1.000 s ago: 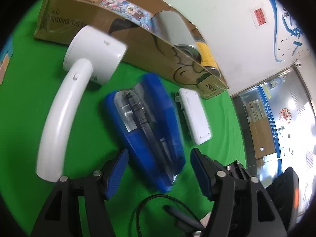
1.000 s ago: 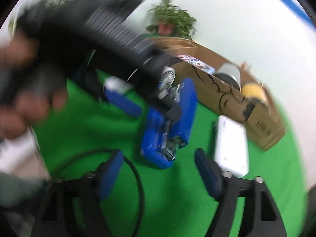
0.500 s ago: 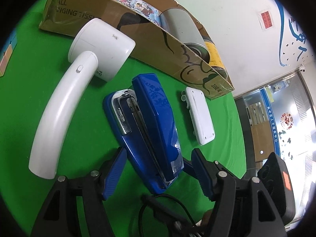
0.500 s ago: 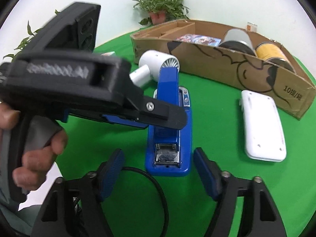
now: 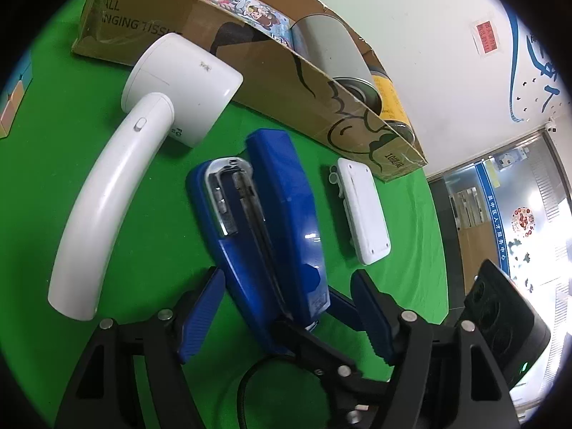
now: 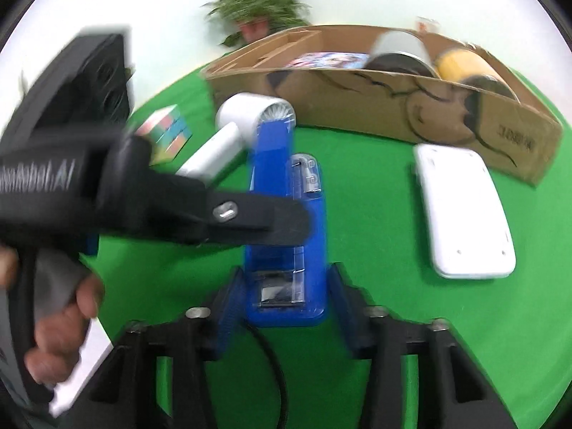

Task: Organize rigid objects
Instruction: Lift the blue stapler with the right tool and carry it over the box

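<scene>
The right tongs (image 6: 282,307) straddle the near end of the blue stapler (image 6: 286,250), their jaws just closing in from both sides; the pads sit just beside the base, and I cannot tell whether they press on it yet. The left tongs (image 5: 286,316) are spread around the same stapler from the other side, one finger reaching across its hinged top, probably to steady it while the right takes hold. The stapler lies open on the green worktop (image 5: 161,250), its metal magazine exposed, so gripping the base at the narrow end looks the sensible choice. Just beside it lies a white flat device (image 5: 359,211), and on the other side a white hair dryer (image 5: 143,143). Further off stands the cardboard box (image 5: 271,71) already holding cans, likely the destination.
</scene>
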